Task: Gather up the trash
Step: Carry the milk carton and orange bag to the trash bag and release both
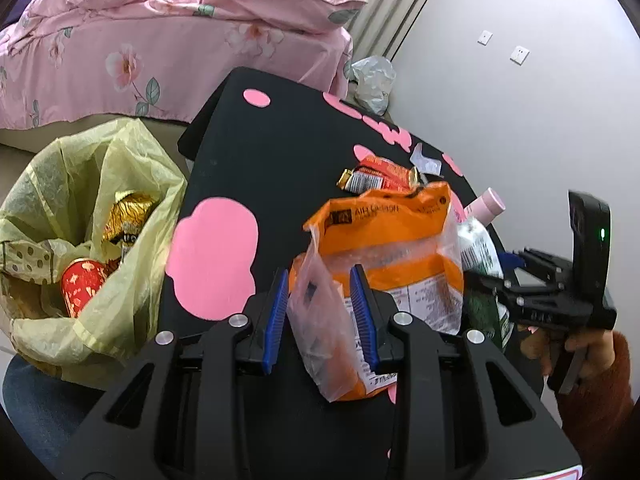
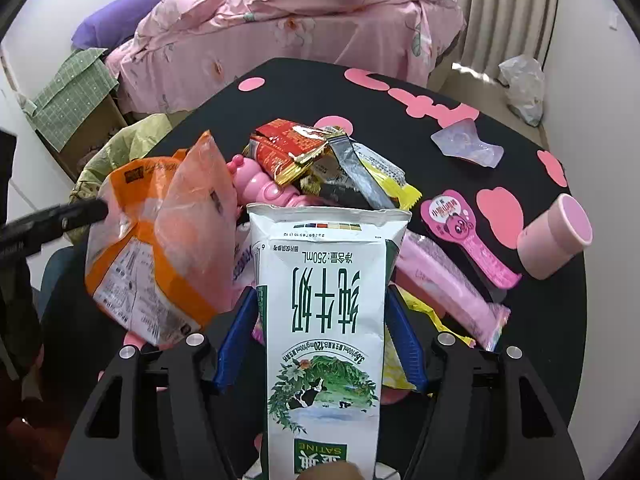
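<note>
Wrappers [image 2: 316,156] behind milk carton [image 2: 324,320], cup [image 2: 554,236] aside

Orange bag [image 1: 384,248], yellow trash bag [image 1: 80,216] (translucent).

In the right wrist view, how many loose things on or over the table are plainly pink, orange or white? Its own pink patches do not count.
Pink: 4, the cup, lid, long packet, toy bottle.
Orange: 1, the bag.
White: 1, the milk carton.
Total: 6.
</note>
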`<state>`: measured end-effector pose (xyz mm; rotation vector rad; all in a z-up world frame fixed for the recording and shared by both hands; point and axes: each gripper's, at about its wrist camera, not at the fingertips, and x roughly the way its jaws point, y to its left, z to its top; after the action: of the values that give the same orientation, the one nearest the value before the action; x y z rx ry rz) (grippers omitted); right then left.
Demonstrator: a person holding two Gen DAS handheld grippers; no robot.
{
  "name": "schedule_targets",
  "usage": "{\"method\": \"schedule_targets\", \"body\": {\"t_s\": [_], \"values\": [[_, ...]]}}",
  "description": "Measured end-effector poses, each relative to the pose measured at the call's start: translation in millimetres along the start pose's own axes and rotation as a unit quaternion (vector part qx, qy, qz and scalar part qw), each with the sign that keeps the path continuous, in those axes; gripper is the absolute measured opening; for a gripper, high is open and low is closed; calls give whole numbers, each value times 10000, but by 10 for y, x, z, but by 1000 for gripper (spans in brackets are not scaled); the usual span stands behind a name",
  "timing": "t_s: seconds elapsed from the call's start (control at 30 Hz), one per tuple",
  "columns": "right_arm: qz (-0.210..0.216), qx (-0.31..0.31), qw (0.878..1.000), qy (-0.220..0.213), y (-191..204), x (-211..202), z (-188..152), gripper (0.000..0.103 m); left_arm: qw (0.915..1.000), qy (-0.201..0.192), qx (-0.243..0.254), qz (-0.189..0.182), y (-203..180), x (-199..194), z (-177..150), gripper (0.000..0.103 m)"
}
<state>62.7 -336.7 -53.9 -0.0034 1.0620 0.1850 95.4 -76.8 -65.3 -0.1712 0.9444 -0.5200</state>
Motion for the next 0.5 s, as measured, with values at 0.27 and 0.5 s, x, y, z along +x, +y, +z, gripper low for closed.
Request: {"method": "schedule_targets", "body": {"t_s": [0.27,0.5], "values": [[32,129,9971,-754,-60,-447,81,56,10000,-100,5,2,7,-87,-30,41],[-72,320,9877,-1526,-104,-871,43,56,9998,-85,-77,180,-27,-53,-73,45]]}}
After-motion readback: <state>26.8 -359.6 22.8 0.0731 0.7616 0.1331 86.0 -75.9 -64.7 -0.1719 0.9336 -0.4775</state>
